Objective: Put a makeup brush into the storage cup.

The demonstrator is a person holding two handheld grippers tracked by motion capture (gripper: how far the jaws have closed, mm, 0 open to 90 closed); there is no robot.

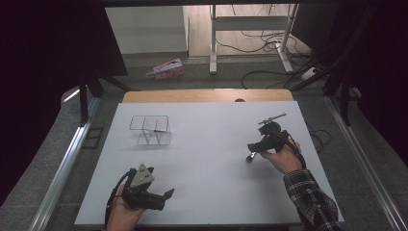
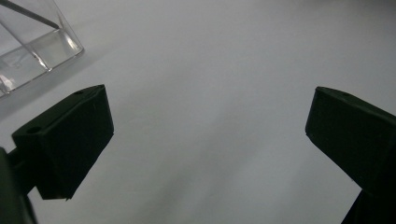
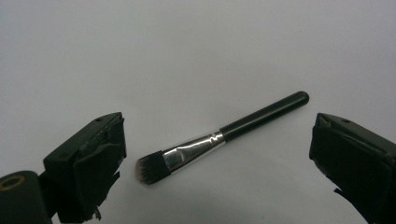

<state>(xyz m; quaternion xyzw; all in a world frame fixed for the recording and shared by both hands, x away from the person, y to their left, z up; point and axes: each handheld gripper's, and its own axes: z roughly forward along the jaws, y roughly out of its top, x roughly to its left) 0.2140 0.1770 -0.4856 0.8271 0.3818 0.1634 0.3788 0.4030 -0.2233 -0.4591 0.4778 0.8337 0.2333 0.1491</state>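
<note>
The work is judged to be at its start: the makeup brush (image 3: pixel 219 138) is seen lying flat on the white bench (image 1: pixel 207 144), not yet gripped, and the clear organiser (image 1: pixel 150 130) has nothing placed in it. Picking up the brush and carrying it over to the organiser are judged to remain.

The right claw (image 3: pixel 217 163) is held spread wide, with the brush lying loose between its jaws and touched by neither. The left claw (image 2: pixel 205 140) is likewise spread, with nothing held, over bare bench on the person's side of the organiser.

In the right gripper view the brush is shown plainly: dark bristles toward one jaw, a silver ferrule, a black handle angled away. In the high view the brush is mostly hidden beneath the right claw (image 1: pixel 262 144), well to the right of the organiser. The organiser's clear corner (image 2: pixel 32 46) is caught in the left gripper view, close by, while its divided compartments are laid out in the high view
</note>
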